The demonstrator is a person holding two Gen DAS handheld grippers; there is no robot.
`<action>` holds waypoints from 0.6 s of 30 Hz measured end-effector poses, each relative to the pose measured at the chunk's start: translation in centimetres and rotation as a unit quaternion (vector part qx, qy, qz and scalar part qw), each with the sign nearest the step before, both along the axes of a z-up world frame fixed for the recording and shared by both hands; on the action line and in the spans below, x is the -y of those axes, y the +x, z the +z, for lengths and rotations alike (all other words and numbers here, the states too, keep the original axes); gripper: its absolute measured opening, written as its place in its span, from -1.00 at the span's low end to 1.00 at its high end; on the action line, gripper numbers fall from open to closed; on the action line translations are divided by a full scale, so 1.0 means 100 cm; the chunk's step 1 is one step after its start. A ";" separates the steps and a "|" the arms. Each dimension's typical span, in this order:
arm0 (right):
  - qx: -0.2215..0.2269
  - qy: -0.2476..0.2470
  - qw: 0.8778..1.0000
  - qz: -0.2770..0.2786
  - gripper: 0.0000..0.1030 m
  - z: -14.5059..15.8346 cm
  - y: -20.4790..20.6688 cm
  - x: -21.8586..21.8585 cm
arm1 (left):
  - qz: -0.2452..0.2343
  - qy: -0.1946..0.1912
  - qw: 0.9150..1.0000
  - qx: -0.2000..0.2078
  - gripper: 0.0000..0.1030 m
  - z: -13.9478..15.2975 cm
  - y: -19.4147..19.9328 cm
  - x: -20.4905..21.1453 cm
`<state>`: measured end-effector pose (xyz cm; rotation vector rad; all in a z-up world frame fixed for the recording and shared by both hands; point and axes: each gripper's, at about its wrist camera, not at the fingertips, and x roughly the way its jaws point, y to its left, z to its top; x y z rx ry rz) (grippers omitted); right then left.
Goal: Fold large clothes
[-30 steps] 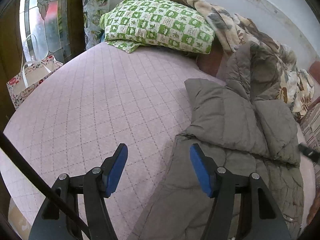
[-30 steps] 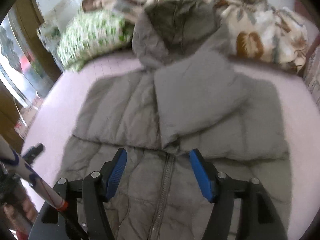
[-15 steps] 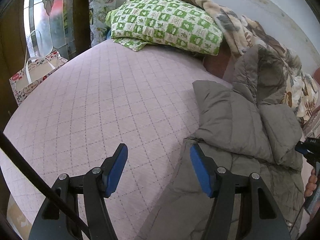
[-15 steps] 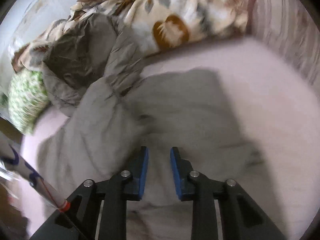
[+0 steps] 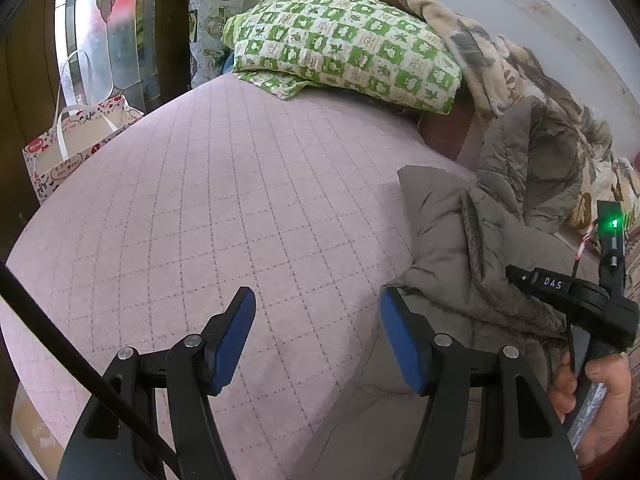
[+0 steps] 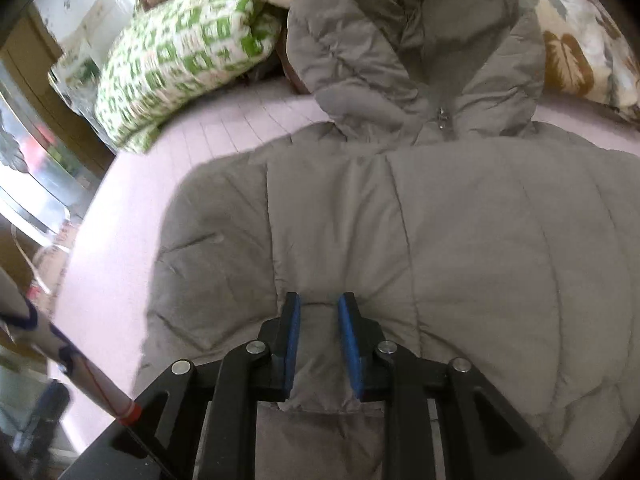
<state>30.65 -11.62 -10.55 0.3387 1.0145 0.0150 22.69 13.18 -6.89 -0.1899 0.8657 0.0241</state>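
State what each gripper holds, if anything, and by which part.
The right gripper has pinched a fold of the grey padded jacket on the folded-over panel near its lower edge. The left gripper holds nothing, open over the pink bedspread.

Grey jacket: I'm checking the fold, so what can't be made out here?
- Jacket hem: right wrist view, hidden by the right gripper and cut by the bottom edge.
- Jacket's far side: left wrist view, cut by the right edge.
- Left sleeve: right wrist view, folded under.

Soft daylight, fisheye warp, blurred edges.
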 end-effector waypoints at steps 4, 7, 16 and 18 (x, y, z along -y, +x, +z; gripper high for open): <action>-0.014 0.025 1.000 -0.009 -0.53 0.000 0.002 0.008 | -0.003 -0.001 1.000 -0.006 0.24 -0.001 0.002 0.001; 0.010 0.044 0.999 0.007 -0.49 0.023 -0.008 0.004 | -0.001 -0.003 1.000 -0.007 0.24 -0.001 0.001 0.000; -0.034 0.038 0.998 0.045 -0.47 0.000 0.006 -0.037 | -0.009 0.026 1.000 0.002 0.24 -0.001 0.002 0.013; -0.026 0.048 0.997 0.049 -0.48 0.013 0.004 -0.032 | -0.012 0.027 1.000 -0.002 0.24 -0.003 0.003 0.014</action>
